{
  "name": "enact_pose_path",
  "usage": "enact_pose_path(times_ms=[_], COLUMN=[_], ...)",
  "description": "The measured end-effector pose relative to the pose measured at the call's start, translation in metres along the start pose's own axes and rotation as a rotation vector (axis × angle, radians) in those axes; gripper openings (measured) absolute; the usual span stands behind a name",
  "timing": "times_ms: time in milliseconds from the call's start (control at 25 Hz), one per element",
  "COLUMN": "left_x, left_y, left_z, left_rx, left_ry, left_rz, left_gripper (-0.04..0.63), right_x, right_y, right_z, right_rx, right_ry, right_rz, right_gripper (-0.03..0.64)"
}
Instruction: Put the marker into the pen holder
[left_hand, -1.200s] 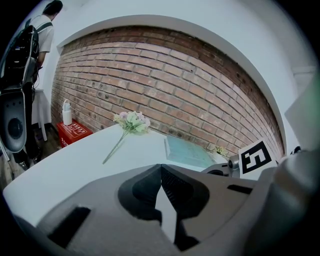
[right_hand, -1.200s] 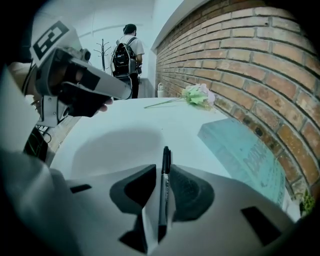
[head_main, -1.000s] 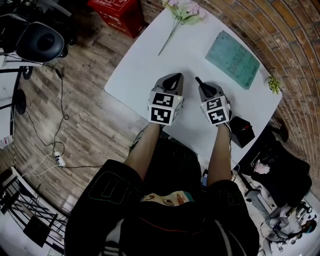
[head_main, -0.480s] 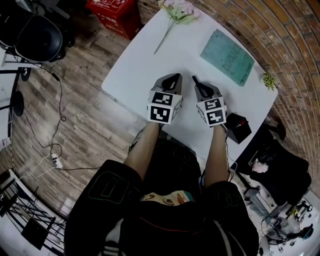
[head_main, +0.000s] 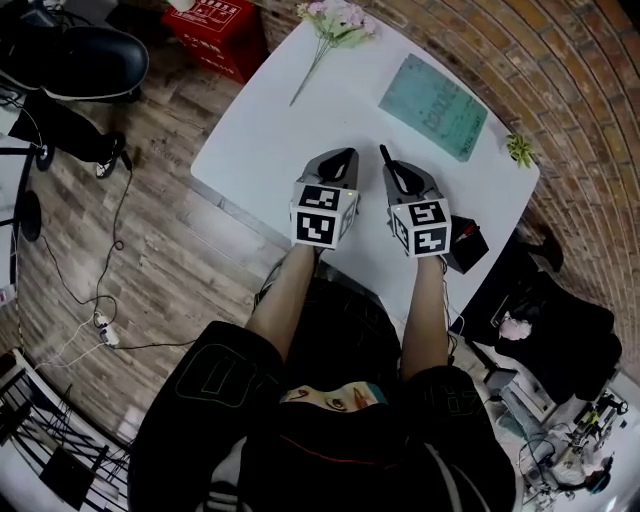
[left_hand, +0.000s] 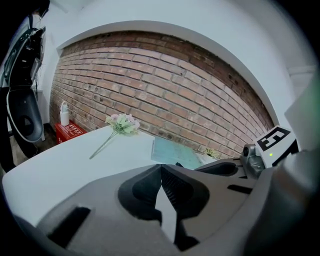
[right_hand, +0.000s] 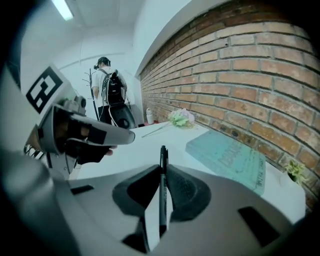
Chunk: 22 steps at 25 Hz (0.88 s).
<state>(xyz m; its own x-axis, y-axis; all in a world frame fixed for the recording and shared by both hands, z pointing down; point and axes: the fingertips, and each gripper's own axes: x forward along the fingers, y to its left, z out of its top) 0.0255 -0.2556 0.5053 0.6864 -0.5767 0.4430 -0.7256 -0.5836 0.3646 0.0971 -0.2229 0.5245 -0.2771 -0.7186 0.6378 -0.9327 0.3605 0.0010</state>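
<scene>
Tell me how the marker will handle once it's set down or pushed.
The marker looks thin, rigid and round, so it would probably roll on the smooth table. Pinched in the right tongs, it may pivot.

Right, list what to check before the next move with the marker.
1. Grip: marker is clamped in the right gripper, one end sticking forward: ok.
2. Spare arm: left gripper is shut on nothing, beside the right one: ok.
3. Target: the black box at the table edge, next to the right gripper, looks like the holder: ok.
4. Holder opening free: cannot tell, its top is not clearly seen.
5. Clutter: book and flowers lie at the far side, away from the box: ok.
</scene>
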Motion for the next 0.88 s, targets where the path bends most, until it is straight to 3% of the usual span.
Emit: enact_pose_path(times_ms=[400,880], left_x=[0.000,0.006], left_y=[-0.050,-0.112], left_z=[0.005,0.002], left_rx=[0.030,0.046], left_ry=[-0.025,-0.042], left_rz=[-0.040,-0.095], left_gripper=[0.009,0.009], right_x=[-0.063,-0.138], right_y=[-0.020,-0.050], right_z=[0.020,0.030], right_rx=[0.179,0.255], right_ry=[-0.166,-0.301], right_rz=[-0.021,-0.054], right_gripper=[0.052,0.052])
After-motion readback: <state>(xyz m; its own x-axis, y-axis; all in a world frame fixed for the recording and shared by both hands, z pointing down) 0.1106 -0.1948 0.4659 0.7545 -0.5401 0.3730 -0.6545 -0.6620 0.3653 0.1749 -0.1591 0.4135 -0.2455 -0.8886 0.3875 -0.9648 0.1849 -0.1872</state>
